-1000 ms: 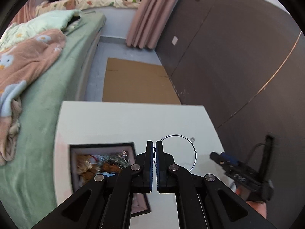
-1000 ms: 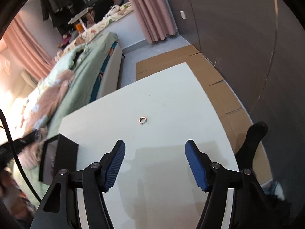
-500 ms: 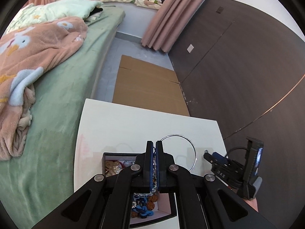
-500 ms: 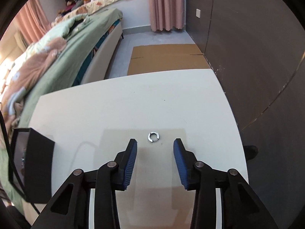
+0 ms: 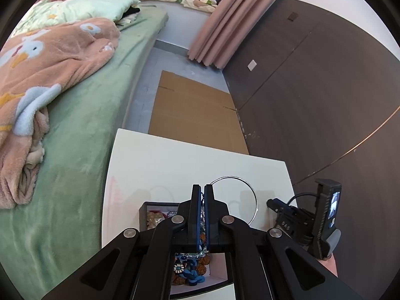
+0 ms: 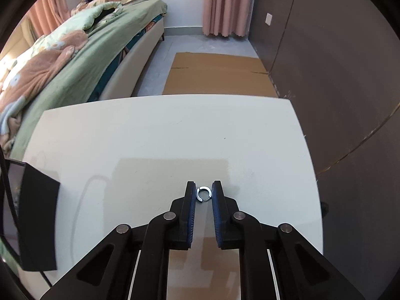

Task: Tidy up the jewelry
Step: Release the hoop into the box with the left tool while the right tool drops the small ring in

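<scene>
My left gripper (image 5: 202,187) is shut on a thin silver hoop (image 5: 250,191), which sticks out to the right of the fingertips. It hangs above an open black jewelry box (image 5: 143,211) with beads and blue flower pieces inside. My right gripper (image 6: 203,187) points down at the white table (image 6: 160,137). Its jaws are closing, and a small open silver ring (image 6: 204,194) lies between the blue pads (image 6: 191,200), touching both. The same box (image 6: 37,212) shows as a dark block at the left edge of the right wrist view.
A green bed (image 5: 82,130) with a pink blanket runs along the table's left side. Flat cardboard (image 6: 217,75) lies on the floor beyond the far edge. A dark panelled wall (image 6: 337,87) stands close on the right. The right-hand unit (image 5: 300,221) appears at the table's right edge.
The right jaws went from wide apart to closed around the small ring as the gripper moved up to it. The left gripper, still holding the hoop, shifted over the jewelry box.
</scene>
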Demonstrator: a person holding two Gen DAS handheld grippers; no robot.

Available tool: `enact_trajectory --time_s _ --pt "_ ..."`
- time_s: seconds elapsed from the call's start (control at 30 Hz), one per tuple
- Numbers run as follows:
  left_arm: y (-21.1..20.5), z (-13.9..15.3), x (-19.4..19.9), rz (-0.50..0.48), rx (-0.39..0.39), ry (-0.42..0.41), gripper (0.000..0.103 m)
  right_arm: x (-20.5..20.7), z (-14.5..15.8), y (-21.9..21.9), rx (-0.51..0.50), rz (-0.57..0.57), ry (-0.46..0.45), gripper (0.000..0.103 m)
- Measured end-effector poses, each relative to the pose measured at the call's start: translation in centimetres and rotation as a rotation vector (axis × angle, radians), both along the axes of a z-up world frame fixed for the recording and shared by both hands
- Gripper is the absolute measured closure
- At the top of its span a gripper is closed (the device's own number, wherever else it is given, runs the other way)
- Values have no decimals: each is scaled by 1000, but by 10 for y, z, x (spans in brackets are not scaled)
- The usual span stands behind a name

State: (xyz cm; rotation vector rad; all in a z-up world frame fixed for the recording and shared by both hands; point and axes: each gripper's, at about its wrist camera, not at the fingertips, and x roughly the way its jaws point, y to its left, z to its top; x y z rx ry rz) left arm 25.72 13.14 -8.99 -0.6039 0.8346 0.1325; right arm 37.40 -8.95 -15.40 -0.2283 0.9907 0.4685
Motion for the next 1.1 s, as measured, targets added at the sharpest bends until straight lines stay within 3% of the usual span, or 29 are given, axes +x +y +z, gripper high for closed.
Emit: enact_trajectory --time_s 0.27,0.47,0.7,0.93,1.1 --pt "4 4 -7 -21 12 8 101 -21 36 -24 200 -39 25 89" --pt "10 0 -14 -36 5 21 101 -51 65 -20 288 -16 3 89" --pt "10 -8 -19 -62 23 43 101 -82 80 6 336 38 -5 89" --pt "4 -25 -17 -126 23 114 101 -106 86 27 383 78 5 89" --pt "5 -36 -16 -174 -54 165 99 -119 83 38 384 91 24 89"
